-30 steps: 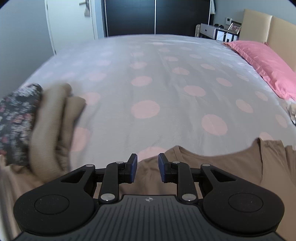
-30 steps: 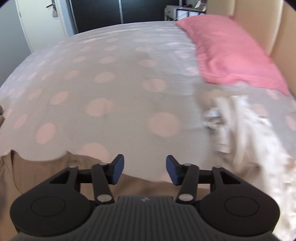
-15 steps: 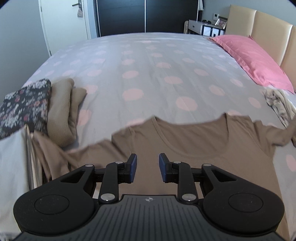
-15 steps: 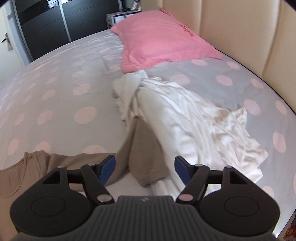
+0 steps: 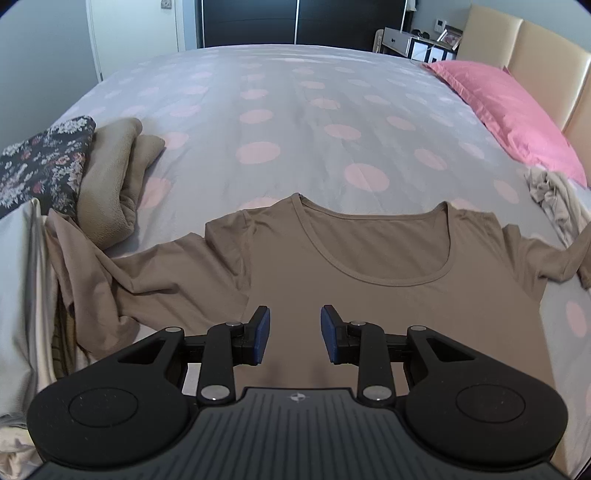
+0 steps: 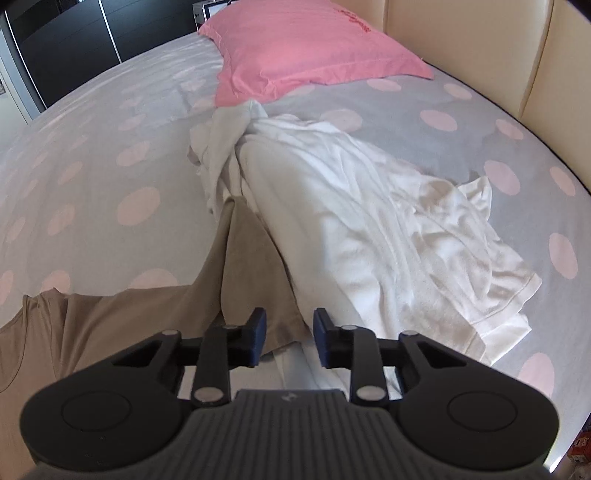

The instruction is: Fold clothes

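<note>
A brown T-shirt (image 5: 369, 295) lies spread face up on the dotted bedcover (image 5: 295, 129), neckline toward the far side. My left gripper (image 5: 294, 334) hovers over its chest, jaws apart, nothing between them. The shirt's left sleeve (image 5: 147, 273) is rumpled against a pile of clothes. In the right wrist view the shirt's other sleeve (image 6: 255, 266) runs up onto a crumpled white garment (image 6: 369, 221). My right gripper (image 6: 289, 334) is over the sleeve's hem. Its jaws are closing with the hem's edge between them, and a gap still shows.
Folded clothes sit at the left: a dark floral piece (image 5: 44, 158), a beige one (image 5: 110, 184) and pale fabric (image 5: 22, 277). A pink pillow (image 6: 306, 48) lies by the beige headboard (image 6: 480, 55). Dark wardrobes (image 5: 295, 18) stand beyond the bed.
The left view drew back, so the whole shirt shows spread out. My right gripper swung right from the bare bedcover to the sleeve beside the white garment, and its jaws narrowed.
</note>
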Available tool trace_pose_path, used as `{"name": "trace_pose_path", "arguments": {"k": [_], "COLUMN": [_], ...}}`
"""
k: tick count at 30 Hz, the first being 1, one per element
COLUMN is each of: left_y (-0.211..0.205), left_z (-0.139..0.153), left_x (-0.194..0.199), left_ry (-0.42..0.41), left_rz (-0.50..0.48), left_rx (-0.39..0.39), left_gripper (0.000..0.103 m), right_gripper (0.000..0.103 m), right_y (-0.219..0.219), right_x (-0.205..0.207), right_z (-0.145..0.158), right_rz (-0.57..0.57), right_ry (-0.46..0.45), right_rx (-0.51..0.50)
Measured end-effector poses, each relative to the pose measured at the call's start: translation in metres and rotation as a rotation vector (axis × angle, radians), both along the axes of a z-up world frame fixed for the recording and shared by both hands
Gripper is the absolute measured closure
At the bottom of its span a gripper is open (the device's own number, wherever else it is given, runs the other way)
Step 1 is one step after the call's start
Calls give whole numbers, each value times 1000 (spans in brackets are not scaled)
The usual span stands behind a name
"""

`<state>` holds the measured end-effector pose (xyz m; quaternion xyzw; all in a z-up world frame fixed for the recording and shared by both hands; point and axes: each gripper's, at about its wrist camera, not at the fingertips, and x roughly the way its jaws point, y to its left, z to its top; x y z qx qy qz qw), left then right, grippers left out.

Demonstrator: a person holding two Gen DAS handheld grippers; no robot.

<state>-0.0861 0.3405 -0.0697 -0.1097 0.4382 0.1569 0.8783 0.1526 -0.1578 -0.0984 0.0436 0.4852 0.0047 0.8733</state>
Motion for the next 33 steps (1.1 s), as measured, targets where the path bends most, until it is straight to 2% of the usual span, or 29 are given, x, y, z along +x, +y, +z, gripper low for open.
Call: {"name": "trace_pose_path", "arguments": {"k": [3, 4, 5, 6, 9, 13, 17, 20, 27, 33], "left_y": [1, 1, 2, 2, 2, -2, -9, -14, -20, -24], "left_z": [-4, -5, -5, -6, -6, -7, -8, -8, -8, -8], "left_x": [-1, -1, -1, -1, 0, 2, 3, 4, 4, 4], "left_ry": [10, 13, 16, 18, 24, 36, 46, 50, 57, 55], "left_rz": [8, 11, 14, 17, 17, -7, -39, -64, -99, -115], "left_rx": [2, 1, -1, -3, -7, -1, 14, 26, 43, 48], "left_gripper": [75, 75, 75, 75, 75, 75, 75, 75, 75, 75], "right_gripper": [80, 85, 95, 98, 99, 99, 99, 99, 99, 99], "right_y": [3, 4, 4, 4, 5, 23, 60, 96, 179, 232], "right_x": [3, 4, 5, 5, 2, -8, -21, -32, -76, -109], "right_z": [-5, -7, -8, -7, 0, 26, 53, 60, 59, 46], "right_rz": [9, 11, 11, 9, 16, 87, 219, 321, 609, 766], "right_ry": [9, 9, 12, 14, 2, -63, -108, -69, -18, 76], "right_rx": [-28, -38, -44, -41, -13, 28, 45, 6, -58, -15]}}
